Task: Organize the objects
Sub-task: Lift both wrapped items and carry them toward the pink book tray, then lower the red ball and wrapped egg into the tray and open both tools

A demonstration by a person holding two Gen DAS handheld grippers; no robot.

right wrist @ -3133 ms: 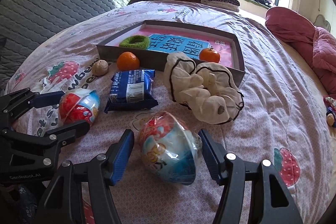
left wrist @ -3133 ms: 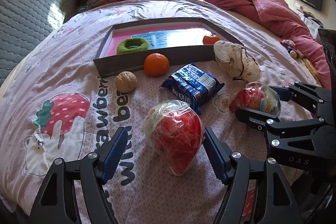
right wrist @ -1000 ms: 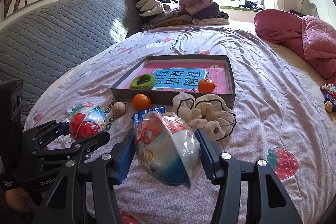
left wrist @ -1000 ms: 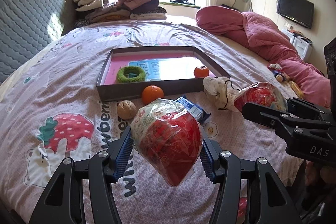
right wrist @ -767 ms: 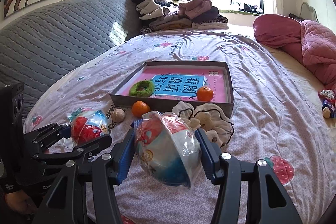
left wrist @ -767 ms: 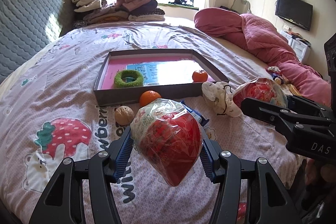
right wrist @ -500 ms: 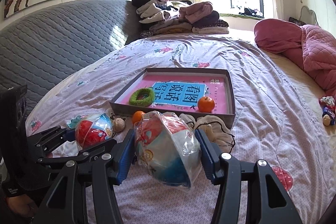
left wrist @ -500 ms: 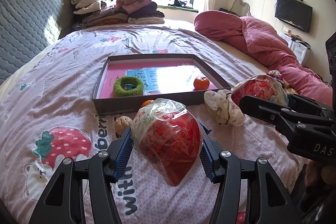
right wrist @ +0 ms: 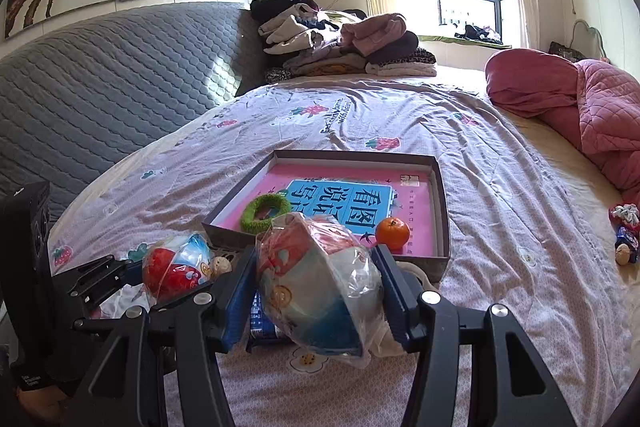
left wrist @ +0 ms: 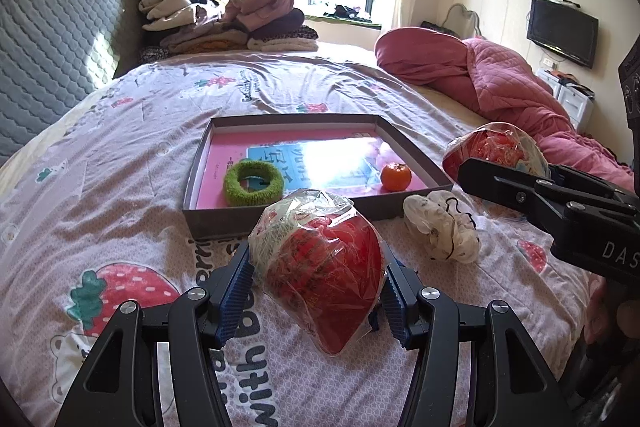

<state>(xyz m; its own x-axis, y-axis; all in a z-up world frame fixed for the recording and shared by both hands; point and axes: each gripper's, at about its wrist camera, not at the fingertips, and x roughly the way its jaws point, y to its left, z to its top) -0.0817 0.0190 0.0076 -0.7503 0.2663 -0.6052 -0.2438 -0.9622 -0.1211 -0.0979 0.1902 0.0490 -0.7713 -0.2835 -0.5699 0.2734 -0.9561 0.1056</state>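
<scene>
The left gripper is clamped on a red plastic-wrapped toy egg, its blue ribbed pads pressing both sides so that the egg hangs clear above the strawberry-print bedspread. The right gripper grips a second wrapped toy egg, this one with white, blue and orange on its shell, and it too is held off the bed. Each gripper appears in the other's view, at the side of the frame, with its egg between its fingers. Beneath the right gripper's load, part of a blue snack packet lies on the bedspread, and a walnut sits just beside the left gripper's egg in that view. A cream scrunchie with dark trim rests on the cover, near the front right corner of the shallow grey box. The box lies open on the bed beyond both grippers; its floor is pink with a blue panel of characters. Inside it, a green scrunchie lies toward the left and a small mandarin toward the right, well apart. Farther back, a pink quilt is bunched at the right, and folded clothes are stacked by the grey padded headboard.
</scene>
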